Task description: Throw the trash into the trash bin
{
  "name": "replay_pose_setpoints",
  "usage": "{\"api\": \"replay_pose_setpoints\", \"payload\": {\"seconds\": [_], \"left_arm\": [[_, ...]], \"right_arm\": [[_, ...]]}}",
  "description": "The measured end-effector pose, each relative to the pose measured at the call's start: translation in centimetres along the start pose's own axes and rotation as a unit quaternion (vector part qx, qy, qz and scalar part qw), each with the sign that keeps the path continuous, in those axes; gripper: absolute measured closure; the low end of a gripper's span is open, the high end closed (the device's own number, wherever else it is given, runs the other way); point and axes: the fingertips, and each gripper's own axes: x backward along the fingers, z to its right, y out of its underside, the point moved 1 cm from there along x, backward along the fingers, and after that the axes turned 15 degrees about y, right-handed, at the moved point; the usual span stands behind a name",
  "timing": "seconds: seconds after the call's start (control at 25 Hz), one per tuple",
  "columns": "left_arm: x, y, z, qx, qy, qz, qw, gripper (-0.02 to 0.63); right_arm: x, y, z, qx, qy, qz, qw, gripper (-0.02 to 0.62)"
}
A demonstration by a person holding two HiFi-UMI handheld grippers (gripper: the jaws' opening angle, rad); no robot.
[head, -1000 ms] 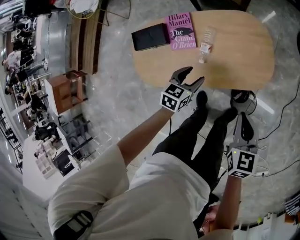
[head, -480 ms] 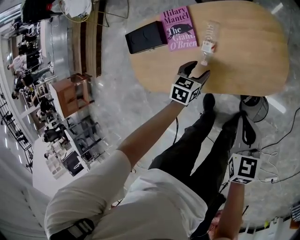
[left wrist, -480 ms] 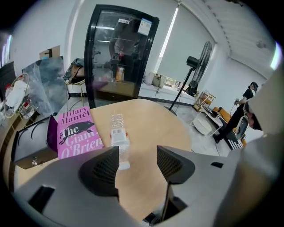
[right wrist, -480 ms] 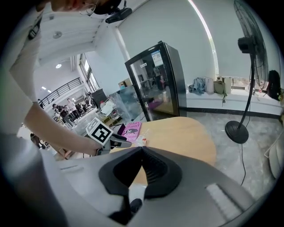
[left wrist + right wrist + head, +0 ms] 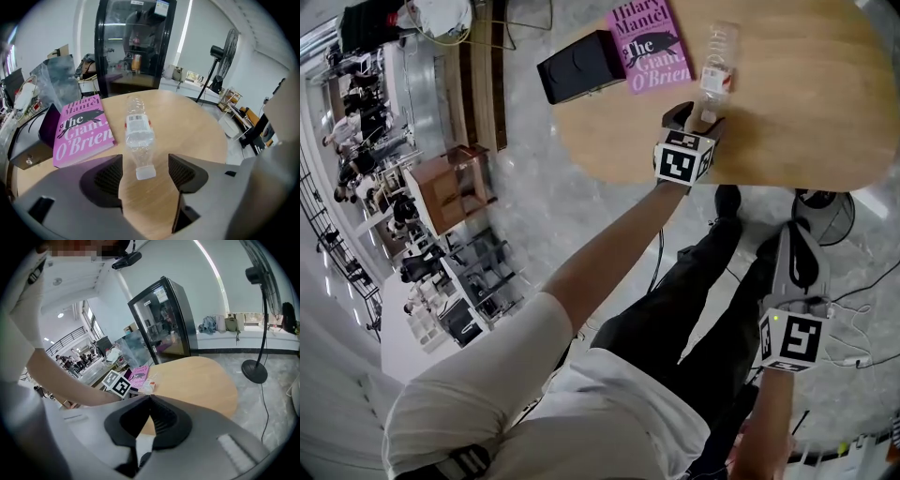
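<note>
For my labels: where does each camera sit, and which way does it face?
Head view: on the head, facing down at the table; legs, left tongs, right tongs.
Left gripper view: on left tongs, facing bottle, book; jaws opening, cap between them.
Right gripper view: on right tongs, facing table, fan; jaws shut, left arm.
Shared: table, book.

Bright, even indoor light fills every view. A ceiling strip burns white in the left gripper view, and the windows at that view's right edge are washed out. In the head view the table shows only a soft shadow by its near edge, and the floor gives off a pale sheen. Highlights glint on the bottle, and reflections cross the glass door. Both gripper views bow strongly and have black corners. Their near jaws look soft. The head view bends at its left edge.
</note>
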Motion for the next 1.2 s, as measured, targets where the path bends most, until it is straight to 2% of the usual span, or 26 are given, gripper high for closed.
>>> {"api": "replay_pose_setpoints", "payload": {"seconds": [0.44,0.48,0.56,0.6,0.8,1.2], "left_arm": [[-3.5,0.6,-1.9,0.009,-0.046,0.009,0.9989,0.301],[-3.5,0.6,-2.1,0.009,-0.052,0.007,0.9986,0.308],[-3.2,0.6,-2.4,0.008,-0.065,0.008,0.9978,0.405],[-3.0,0.7,-2.5,0.007,-0.068,0.009,0.9976,0.418],[-2.2,0.7,-2.5,-0.006,-0.071,0.018,0.9973,0.439],[-1.1,0.8,-0.4,-0.032,-0.046,0.031,0.9979,0.448]], "right_arm": [[-1.8,3.8,0.3,-0.020,-0.003,-0.010,1.000,0.584],[-1.8,4.0,0.3,-0.022,-0.002,-0.011,1.000,0.584],[-1.9,4.2,0.4,-0.021,-0.003,-0.011,1.000,0.584],[-1.8,4.3,0.5,-0.021,-0.003,-0.011,1.000,0.584],[-1.8,4.7,1.4,-0.028,0.005,-0.010,1.000,0.584],[-1.3,5.4,2.3,-0.027,0.012,-0.011,1.000,0.584]]}}
